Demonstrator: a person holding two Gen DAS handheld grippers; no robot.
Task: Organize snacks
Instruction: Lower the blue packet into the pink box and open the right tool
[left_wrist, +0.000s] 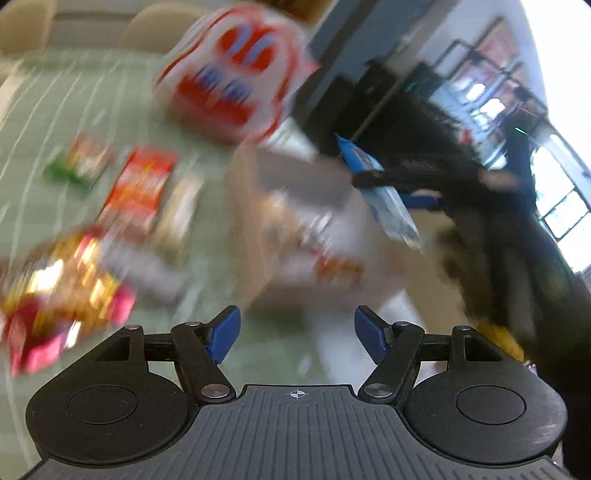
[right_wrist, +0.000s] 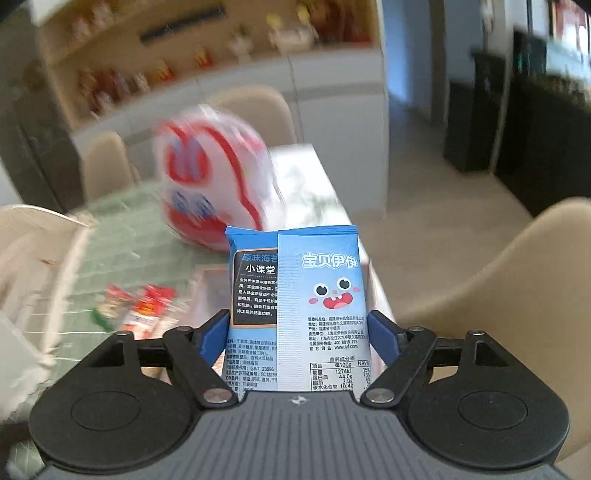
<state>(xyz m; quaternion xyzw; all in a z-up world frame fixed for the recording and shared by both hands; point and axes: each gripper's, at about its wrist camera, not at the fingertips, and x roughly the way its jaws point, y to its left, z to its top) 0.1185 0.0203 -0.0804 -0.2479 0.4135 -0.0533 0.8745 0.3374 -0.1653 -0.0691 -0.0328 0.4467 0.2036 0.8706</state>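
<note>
My right gripper (right_wrist: 299, 321) is shut on a blue snack packet (right_wrist: 325, 280) with a cartoon face, which stands upright between the blue pads. The left wrist view shows that same blue packet (left_wrist: 384, 192) at the right, above an open box (left_wrist: 295, 229) with snacks inside. My left gripper (left_wrist: 297, 321) hangs open just short of that box, nothing between its fingers. A large white and red bag (left_wrist: 236, 74) stands behind the box. Loose on the green checked tablecloth (left_wrist: 55, 110) lie a red packet (left_wrist: 140, 184), a green one (left_wrist: 77, 162), a beige one (left_wrist: 181, 214) and a yellow-pink bag (left_wrist: 62, 288). Both views are motion-blurred.
A beige chair (right_wrist: 517, 295) stands at the table's right side, and two more chairs (right_wrist: 255, 110) stand behind it. A white rack (right_wrist: 37, 258) is at the left edge. Shelves with goods (right_wrist: 147, 74) line the back wall.
</note>
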